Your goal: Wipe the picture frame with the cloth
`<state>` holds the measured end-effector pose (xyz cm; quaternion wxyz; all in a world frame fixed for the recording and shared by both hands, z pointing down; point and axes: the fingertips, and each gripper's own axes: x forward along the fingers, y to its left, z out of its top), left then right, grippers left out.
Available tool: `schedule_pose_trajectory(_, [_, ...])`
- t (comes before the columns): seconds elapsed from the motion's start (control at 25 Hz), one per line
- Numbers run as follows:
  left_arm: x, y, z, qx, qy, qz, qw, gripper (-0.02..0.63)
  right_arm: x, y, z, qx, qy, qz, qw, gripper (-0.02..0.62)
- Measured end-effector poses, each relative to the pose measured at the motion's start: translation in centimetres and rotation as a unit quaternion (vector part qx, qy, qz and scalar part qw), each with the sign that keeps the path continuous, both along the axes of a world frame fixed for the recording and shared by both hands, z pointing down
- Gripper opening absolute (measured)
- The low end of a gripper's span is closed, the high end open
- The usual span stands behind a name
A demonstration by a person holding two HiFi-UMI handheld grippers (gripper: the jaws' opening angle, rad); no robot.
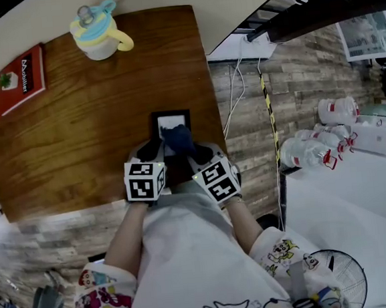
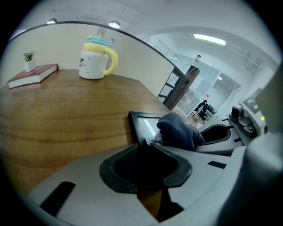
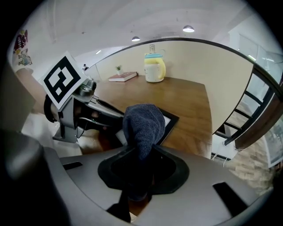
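A small black picture frame point(image 1: 170, 120) lies flat near the front right of the wooden table point(image 1: 77, 140). My left gripper point(image 1: 154, 151) is shut on the frame's near left edge; in the left gripper view the frame point(image 2: 140, 122) runs into the jaws of the left gripper point(image 2: 146, 148). A dark blue cloth point(image 1: 177, 139) rests bunched on the frame's glass, with my right gripper point(image 1: 194, 154) shut on it. In the right gripper view the cloth point(image 3: 143, 126) rises out of the right gripper point(image 3: 140, 161) and covers part of the frame point(image 3: 170, 119).
A white mug point(image 1: 99, 31) with a yellow handle and blue lid stands at the table's far edge. A red book point(image 1: 20, 79) with a tiny plant on it lies far left. The table's right edge point(image 1: 215, 101) is close to the frame. Water bottles point(image 1: 313, 149) lie on the floor at right.
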<state>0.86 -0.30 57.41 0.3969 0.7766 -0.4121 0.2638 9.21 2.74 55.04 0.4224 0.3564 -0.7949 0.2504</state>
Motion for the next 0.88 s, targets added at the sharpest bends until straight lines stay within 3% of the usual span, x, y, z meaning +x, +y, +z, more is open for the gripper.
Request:
schedule_pose_trajectory(0.24, [0.0,0.0,0.0,-0.001,-0.001,0.0,1.0,0.083,1.5,0.4,-0.2,-0.007,0.001,0.024,1.0,0.069])
schedule_pose_trajectory(0.48, [0.0,0.0,0.0,0.001,-0.004,0.0,1.0,0.083,4.7,1.9,1.0,-0.023,0.042,0.042,0.998,0.069])
schedule_pose_trajectory(0.88, [0.1,0.0,-0.1,0.007,0.0,0.001,1.0,0.083,6.1,0.8,-1.4,0.007,0.005,0.076,0.997,0.069])
